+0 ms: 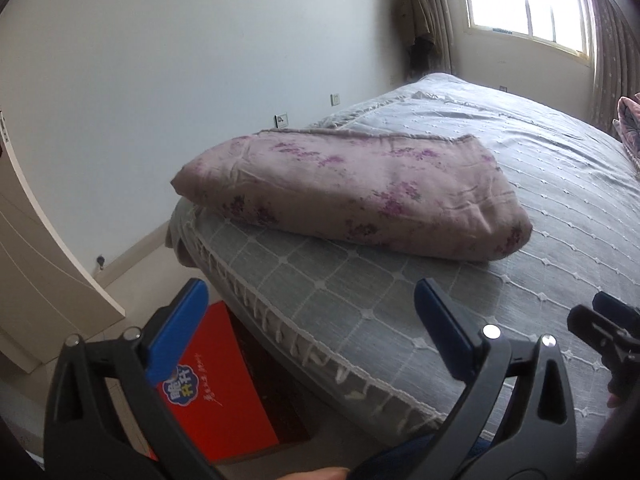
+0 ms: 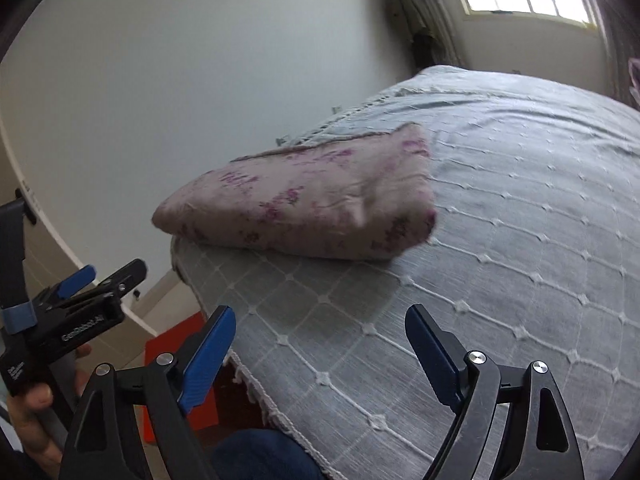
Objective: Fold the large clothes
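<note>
A folded pinkish cloth with purple flowers [image 1: 352, 196] [image 2: 304, 204] lies in a thick bundle near the corner of the bed [image 1: 400, 320], on the grey quilted cover [image 2: 500, 280]. My left gripper [image 1: 312, 304] hangs open over the bed's near edge, well short of the cloth, with nothing between its blue pads. My right gripper [image 2: 320, 332] is open too, above the cover and short of the cloth, nothing in it. The left gripper [image 2: 100, 276] also shows at the left of the right wrist view, held by a hand [image 2: 36, 420].
A red box [image 1: 224, 384] lies on the floor beside the bed. A white wall runs along the left, a pale cabinet [image 1: 36, 264] stands at the far left. A window with curtains [image 1: 528, 0] is behind the bed; a patterned pillow [image 1: 630, 128] at the right edge.
</note>
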Tool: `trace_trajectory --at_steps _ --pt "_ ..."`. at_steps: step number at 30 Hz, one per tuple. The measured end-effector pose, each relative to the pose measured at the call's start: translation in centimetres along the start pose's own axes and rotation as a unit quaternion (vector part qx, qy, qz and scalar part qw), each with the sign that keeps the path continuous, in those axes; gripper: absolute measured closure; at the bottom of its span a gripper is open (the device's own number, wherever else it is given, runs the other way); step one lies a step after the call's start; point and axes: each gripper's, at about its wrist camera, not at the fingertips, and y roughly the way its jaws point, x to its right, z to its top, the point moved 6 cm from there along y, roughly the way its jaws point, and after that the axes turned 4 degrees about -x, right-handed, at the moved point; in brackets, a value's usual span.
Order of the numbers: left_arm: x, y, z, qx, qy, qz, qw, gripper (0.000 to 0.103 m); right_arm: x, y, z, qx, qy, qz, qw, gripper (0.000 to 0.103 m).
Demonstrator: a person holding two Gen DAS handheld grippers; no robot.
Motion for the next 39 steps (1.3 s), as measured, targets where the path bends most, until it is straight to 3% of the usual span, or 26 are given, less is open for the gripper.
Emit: trace_trajectory --at_steps 7,12,20,39 --pt "2.0 -2.0 -0.8 0.005 0.03 0.018 0.9994 0.001 -0.6 -2.1 0.0 0.021 -0.013 0.028 0.999 0.015" --pt "2.4 -2.8 -1.0 0.006 0.027 0.015 0.9995 0.001 -1.8 -3.1 -0.4 0.032 -0.043 0.024 0.998 0.015" --pt "2.6 -2.4 -1.6 -0.011 0.012 0.007 0.9998 0.001 -1.4 -4.0 -0.2 0.049 -0.029 0.021 0.998 0.015" --pt "3.6 -2.9 -1.6 -0.008 0.012 0.007 0.9999 0.001 -1.0 -4.7 -0.1 0.058 -0.023 0.01 0.998 0.015"
